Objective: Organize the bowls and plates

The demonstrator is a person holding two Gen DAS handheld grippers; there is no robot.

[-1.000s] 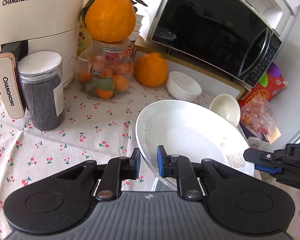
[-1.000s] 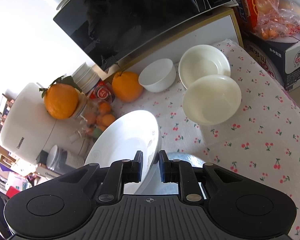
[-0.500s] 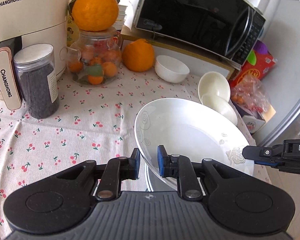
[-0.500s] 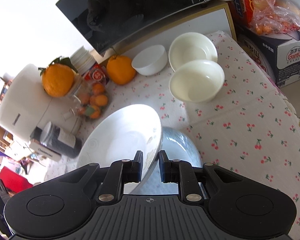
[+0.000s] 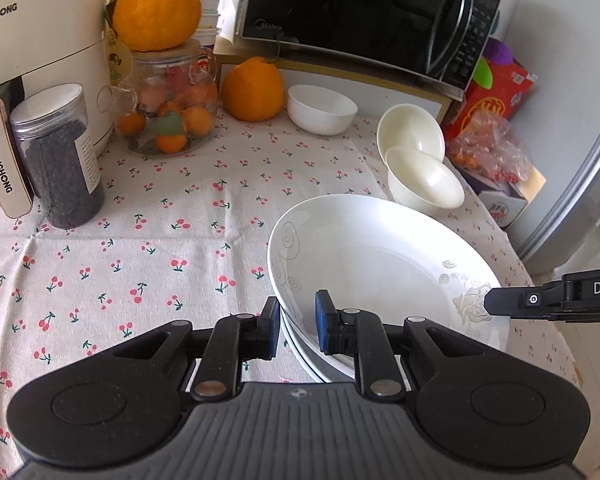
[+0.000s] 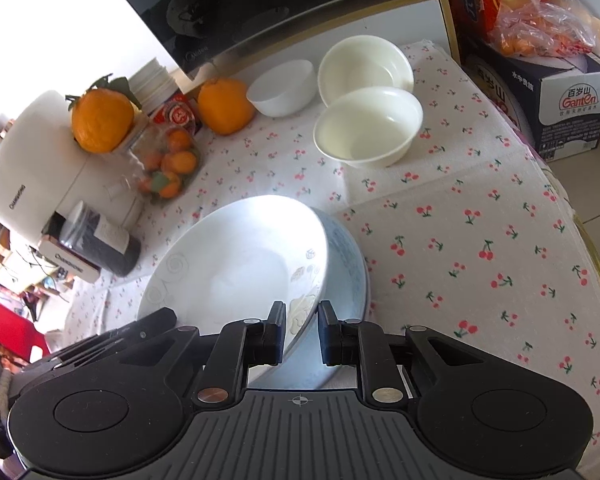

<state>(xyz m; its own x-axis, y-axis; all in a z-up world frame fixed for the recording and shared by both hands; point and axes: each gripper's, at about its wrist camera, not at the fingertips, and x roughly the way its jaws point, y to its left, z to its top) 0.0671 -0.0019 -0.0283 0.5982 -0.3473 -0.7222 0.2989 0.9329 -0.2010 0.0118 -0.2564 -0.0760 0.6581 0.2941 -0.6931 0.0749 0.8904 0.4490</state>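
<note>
White porcelain, patterned with grey swirls: the deep plate (image 5: 380,264) is pinched at its rim on two sides, the left claw (image 5: 298,326) narrowed on its near edge and the right claw (image 6: 302,332) narrowed on the flowered edge. It hangs tilted over a second plate (image 6: 346,264) that lies flat on the cherry-print counter (image 6: 480,240) directly beneath both claws. Ahead of the right claw, well apart, two cream bowls (image 6: 368,126) sit touching each other, with a white bowl (image 6: 282,88) just beside them to the claw's left.
</note>
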